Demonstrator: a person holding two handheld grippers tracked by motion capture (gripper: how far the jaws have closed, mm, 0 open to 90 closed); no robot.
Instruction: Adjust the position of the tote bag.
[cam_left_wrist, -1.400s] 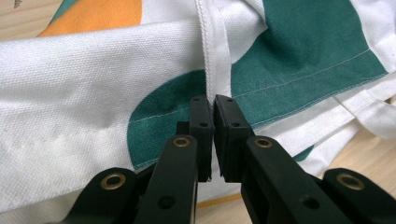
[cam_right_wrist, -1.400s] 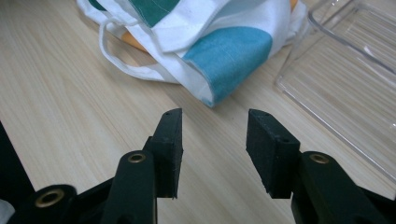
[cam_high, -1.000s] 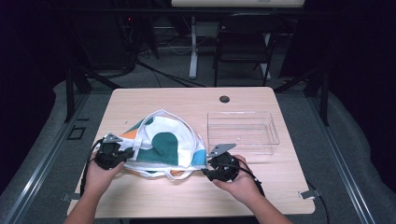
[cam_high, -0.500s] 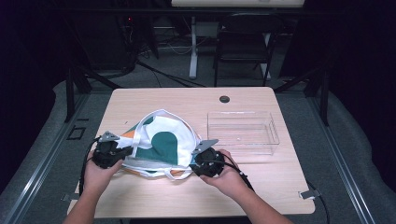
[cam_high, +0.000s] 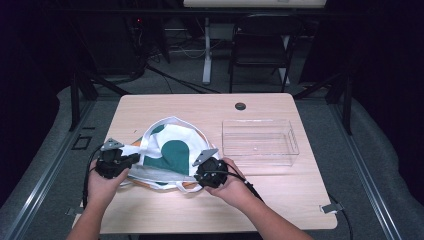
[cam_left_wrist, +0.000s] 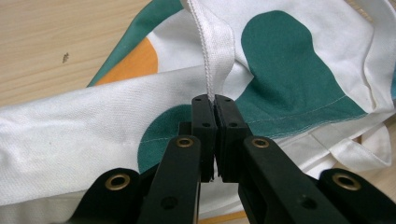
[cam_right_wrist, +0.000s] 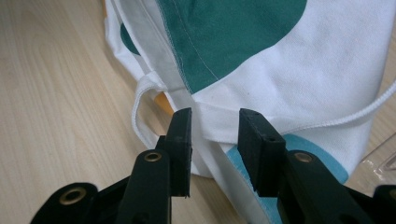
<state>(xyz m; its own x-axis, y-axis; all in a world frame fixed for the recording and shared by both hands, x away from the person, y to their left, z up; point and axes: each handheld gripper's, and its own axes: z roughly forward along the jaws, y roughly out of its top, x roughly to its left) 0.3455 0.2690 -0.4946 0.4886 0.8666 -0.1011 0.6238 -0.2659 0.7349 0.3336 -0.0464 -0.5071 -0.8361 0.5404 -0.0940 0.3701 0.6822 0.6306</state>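
Observation:
A white cloth tote bag (cam_high: 172, 150) with green, orange and blue shapes lies crumpled at the front left of the wooden table (cam_high: 280, 200). My left gripper (cam_high: 133, 159) is at the bag's left side, and in the left gripper view it (cam_left_wrist: 215, 100) is shut on a white strap (cam_left_wrist: 215, 51) of the bag. My right gripper (cam_high: 198, 172) is at the bag's front right corner. Its jaws (cam_right_wrist: 215, 116) have just been closing and stand apart, with the bag's folded white edge (cam_right_wrist: 212, 119) between them and not pinched.
A clear plastic box (cam_high: 260, 121) stands to the right of the bag, and its corner (cam_right_wrist: 383, 158) is close to my right gripper. A small black disc (cam_high: 240, 106) sits near the table's far edge. A chair and cables are on the floor beyond.
My right gripper has slid left along the table to the bag's corner, and the bag's right side has bunched up leftward. The left gripper has stayed put, still clamped.

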